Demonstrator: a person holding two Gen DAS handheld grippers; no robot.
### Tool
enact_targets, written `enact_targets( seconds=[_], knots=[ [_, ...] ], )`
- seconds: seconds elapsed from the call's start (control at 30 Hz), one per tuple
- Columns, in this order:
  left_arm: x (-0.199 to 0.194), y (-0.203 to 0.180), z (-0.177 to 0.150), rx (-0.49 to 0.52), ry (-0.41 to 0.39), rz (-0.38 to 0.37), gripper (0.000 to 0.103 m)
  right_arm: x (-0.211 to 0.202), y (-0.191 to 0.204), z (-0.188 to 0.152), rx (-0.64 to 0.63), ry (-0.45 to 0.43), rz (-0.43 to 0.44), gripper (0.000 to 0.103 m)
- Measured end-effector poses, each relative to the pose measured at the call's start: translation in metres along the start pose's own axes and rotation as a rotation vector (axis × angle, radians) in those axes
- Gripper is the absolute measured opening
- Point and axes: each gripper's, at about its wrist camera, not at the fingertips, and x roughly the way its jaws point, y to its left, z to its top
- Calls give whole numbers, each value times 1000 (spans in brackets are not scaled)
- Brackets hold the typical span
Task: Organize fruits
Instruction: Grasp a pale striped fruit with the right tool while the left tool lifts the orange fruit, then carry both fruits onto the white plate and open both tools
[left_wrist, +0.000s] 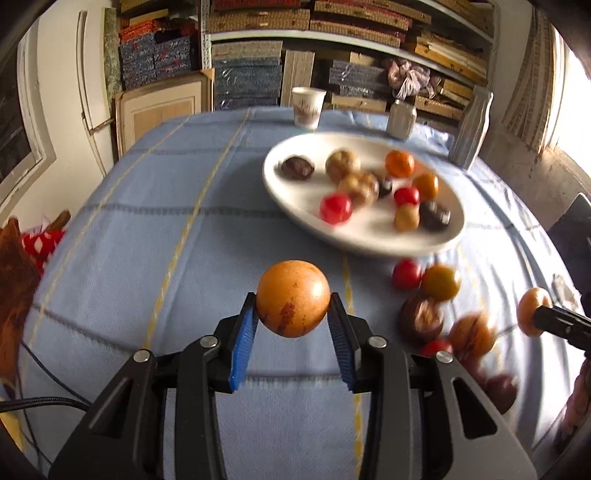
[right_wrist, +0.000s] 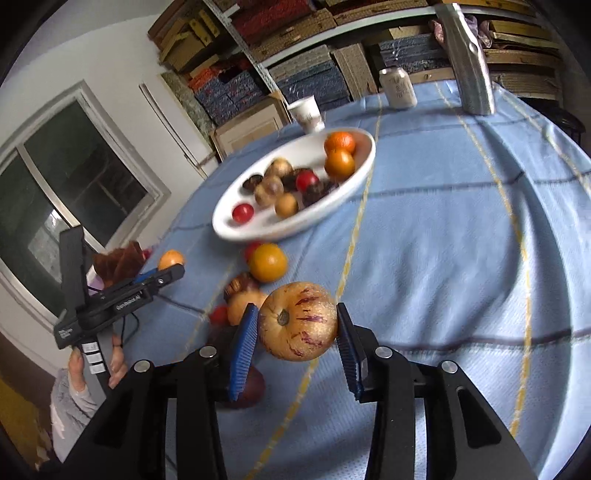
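The left gripper (left_wrist: 291, 321) has its jaws closed on an orange fruit (left_wrist: 293, 297), with the plate (left_wrist: 295, 206) ahead of the jaws and off to their right. The right gripper (right_wrist: 297, 338) clamps a striped melon (right_wrist: 297, 320), stem end facing back; its plate (right_wrist: 236, 229) lies ahead-left, about equally near, over loose fruit on the tabletop (right_wrist: 443, 240).

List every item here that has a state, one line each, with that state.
Left claw: shut on the orange fruit, held off the cloth.
Right claw: shut on the streaked yellow fruit.
White plate: upright on the blue cloth, partly filled with fruit.
Paper cup: upright behind the plate.
Can: upright.
Loose fruits: lying on the cloth beside the plate, not yet on it.
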Motion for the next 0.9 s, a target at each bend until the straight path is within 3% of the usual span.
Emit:
enact_targets(
  seconds=[0.17, 0.3, 0.5, 0.7, 0.73, 0.83, 0.9],
  knots=[
    [0, -8, 60, -6, -43, -7, 38, -28, 31, 61, -91, -89, -36, 42],
    [22, -20, 85, -18, -41, -31, 38, -2, 45, 95, -93, -105, -44, 42],
    [81, -10, 102, -76, 43, -51, 38, 80, 47, 100, -54, -12, -29, 42],
    [114, -1, 100, -78, 87, -61, 38, 125, 52, 92, -105, 54, -61, 43],
    [114, -3, 100, -63, 78, -55, 41, 126, 52, 89, -117, 54, -64, 44],
    [111, -7, 102, -43, 54, -71, 64, 122, 54, 88, -131, 24, -56, 45],
    [105, -9, 103, -41, 36, -75, 72, 115, 54, 89, -129, 0, -36, 46]
  ],
)
